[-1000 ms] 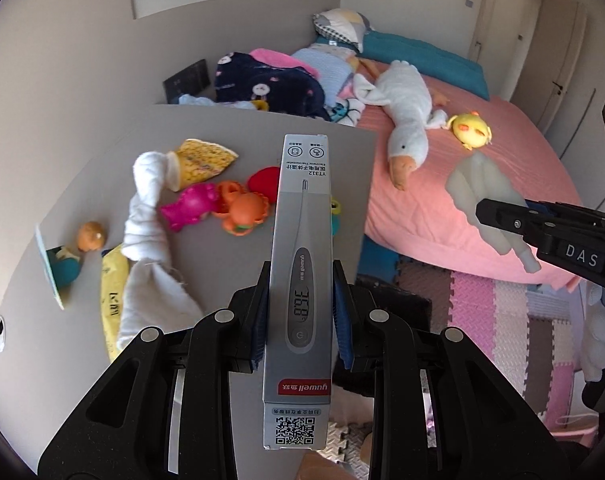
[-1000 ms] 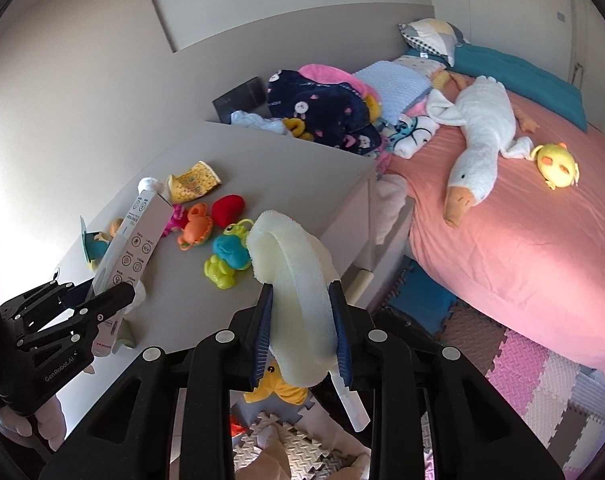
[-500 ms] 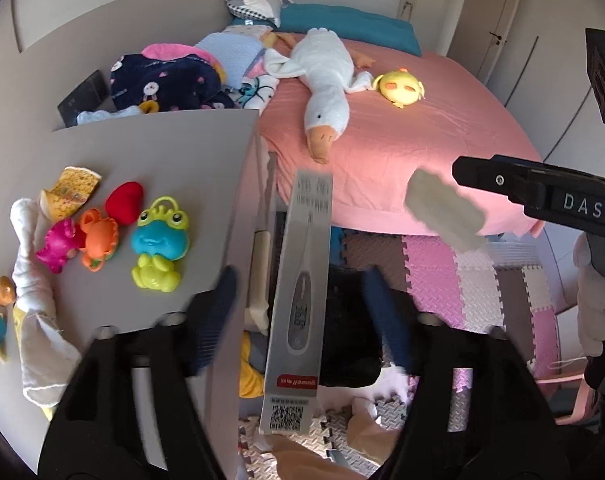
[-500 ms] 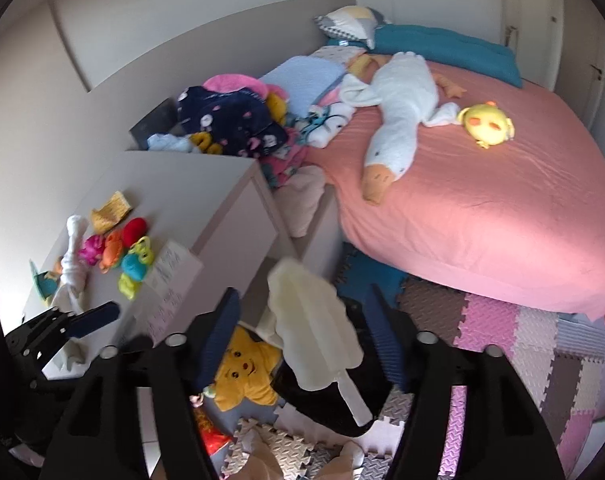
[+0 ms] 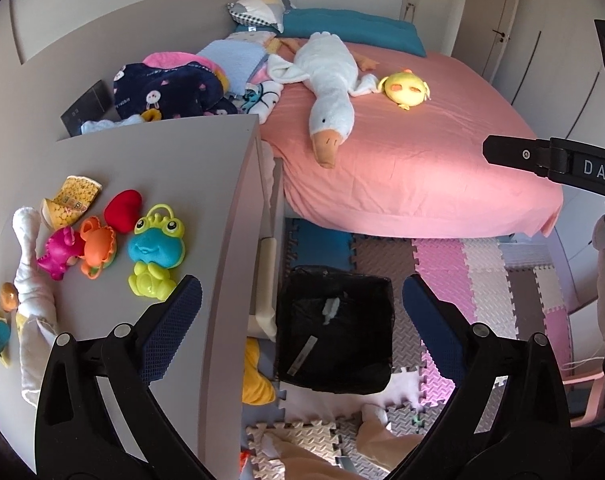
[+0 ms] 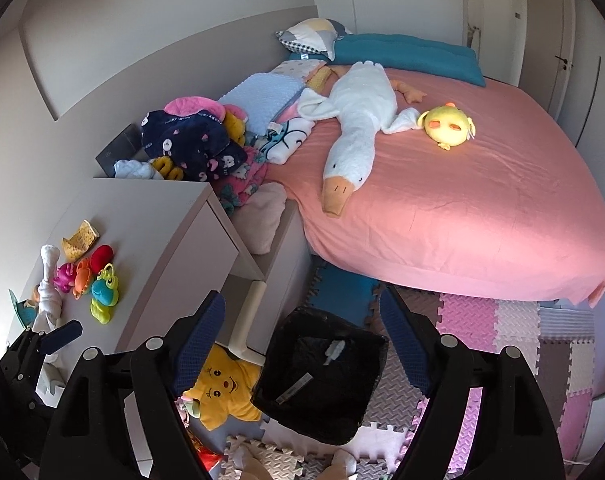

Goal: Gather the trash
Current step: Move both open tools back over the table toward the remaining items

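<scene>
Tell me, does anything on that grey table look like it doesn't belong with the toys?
Yes. Among the plastic toys on the table, a torn yellow snack packet lies open beside the red heart, and a twisted white cloth sprawls along the left edge. Both look like leftover rubbish rather than playthings.
</scene>
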